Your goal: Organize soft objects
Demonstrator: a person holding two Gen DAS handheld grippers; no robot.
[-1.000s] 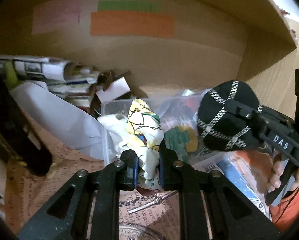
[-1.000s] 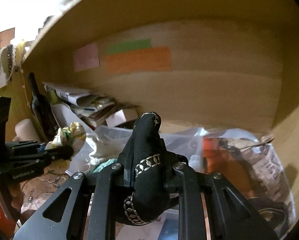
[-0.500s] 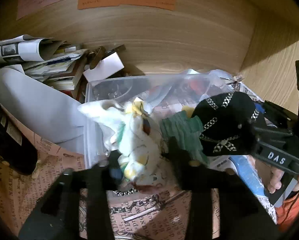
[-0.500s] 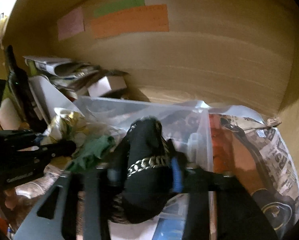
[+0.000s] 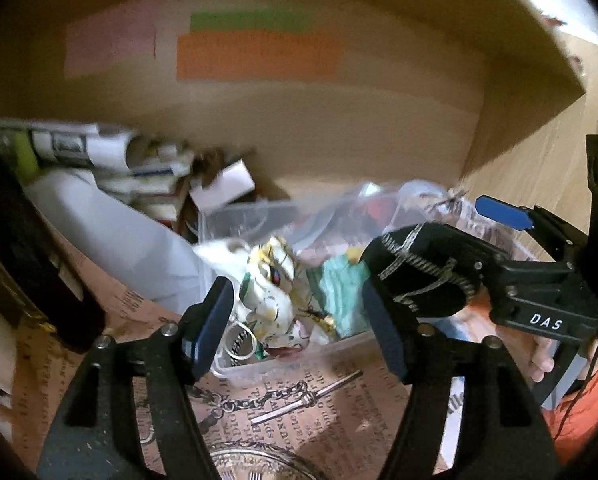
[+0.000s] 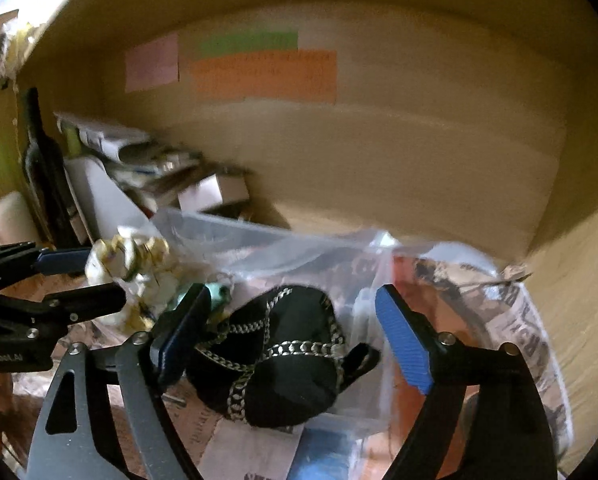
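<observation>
A wooden shelf [image 5: 339,128] with coloured paper labels [image 5: 259,56] holds clutter. A clear plastic box [image 5: 283,364] sits on printed paper [image 5: 331,396]. The black chain-patterned pouch [image 6: 275,356] lies at the box's right end. The white patterned cloth [image 5: 271,292] rests inside, beside a green cloth [image 5: 339,288]. The left tongs [image 5: 299,324] stand wide, framing the white cloth, holding nothing. The right tongs [image 6: 295,336] stand wide around the pouch; contact is unclear. Risk: the pouch appears to overhang the rim and could roll out; withdrawing fingers could snag loose fabric and drag it back.
</observation>
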